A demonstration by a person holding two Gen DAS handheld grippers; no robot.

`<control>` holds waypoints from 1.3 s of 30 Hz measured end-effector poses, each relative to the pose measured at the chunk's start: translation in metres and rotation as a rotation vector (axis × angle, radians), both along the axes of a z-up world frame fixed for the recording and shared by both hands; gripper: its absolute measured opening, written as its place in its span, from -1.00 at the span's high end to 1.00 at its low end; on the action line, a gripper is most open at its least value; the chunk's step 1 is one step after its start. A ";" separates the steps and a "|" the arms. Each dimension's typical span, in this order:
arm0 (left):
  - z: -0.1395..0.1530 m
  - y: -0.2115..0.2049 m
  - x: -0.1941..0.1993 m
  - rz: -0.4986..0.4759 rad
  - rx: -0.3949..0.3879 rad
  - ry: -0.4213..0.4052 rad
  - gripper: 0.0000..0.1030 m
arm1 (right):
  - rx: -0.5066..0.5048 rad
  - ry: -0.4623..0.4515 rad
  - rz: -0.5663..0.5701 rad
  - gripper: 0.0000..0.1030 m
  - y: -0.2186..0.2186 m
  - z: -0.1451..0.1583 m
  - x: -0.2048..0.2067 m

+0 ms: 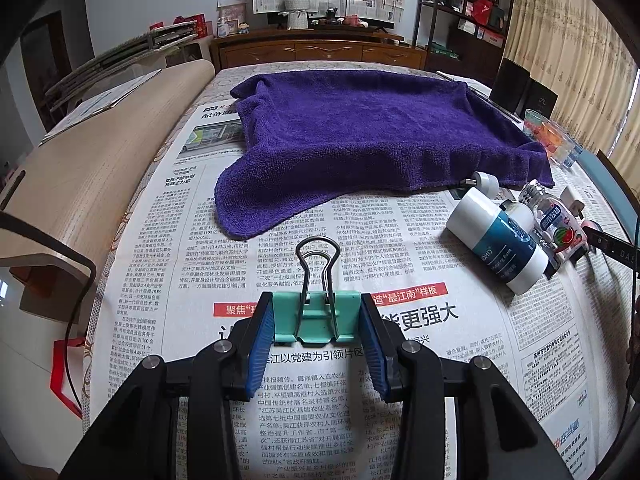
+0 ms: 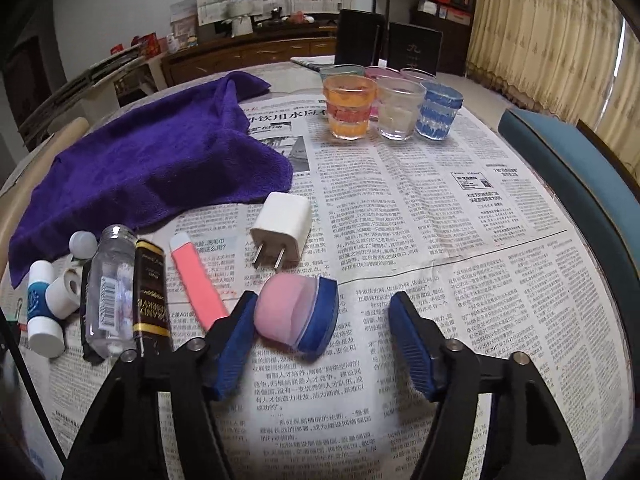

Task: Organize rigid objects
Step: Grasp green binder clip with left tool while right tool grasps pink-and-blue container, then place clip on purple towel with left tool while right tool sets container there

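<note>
Two claws are seen at work. A teal binder clip (image 1: 318,316) is clamped between the blue pads of the left claw (image 1: 318,330) above the newspaper-covered tabletop (image 1: 440,360). The right claw (image 2: 324,336) is spread apart around a pink-and-blue eraser-like piece (image 2: 296,316) (not yet gripped). Several bottles (image 2: 110,292), a white charger (image 2: 282,230) and a pink strip (image 2: 198,282) are left loosely gathered, so most sorting is judged unfinished.
</note>
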State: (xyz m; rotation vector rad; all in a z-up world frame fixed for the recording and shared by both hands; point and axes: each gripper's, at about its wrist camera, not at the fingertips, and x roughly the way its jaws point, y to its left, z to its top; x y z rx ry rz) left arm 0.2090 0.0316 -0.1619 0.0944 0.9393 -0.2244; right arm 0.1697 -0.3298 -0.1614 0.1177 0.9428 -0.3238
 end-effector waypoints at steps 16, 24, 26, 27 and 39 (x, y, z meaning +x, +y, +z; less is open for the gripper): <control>-0.001 0.001 -0.001 -0.003 -0.006 -0.010 0.25 | -0.005 -0.022 0.081 0.20 0.015 0.001 0.000; 0.001 0.006 0.000 0.008 -0.058 -0.005 0.25 | 0.016 -0.026 0.109 0.25 0.011 0.003 -0.001; 0.001 0.007 0.000 0.012 -0.069 -0.005 0.25 | 0.056 -0.029 0.109 0.25 0.008 0.004 -0.002; 0.000 0.007 -0.001 0.012 -0.068 -0.006 0.25 | 0.060 -0.026 0.113 0.25 0.007 0.005 -0.003; 0.006 0.002 -0.005 0.001 -0.042 -0.017 0.25 | 0.096 -0.050 0.155 0.25 0.012 0.016 -0.014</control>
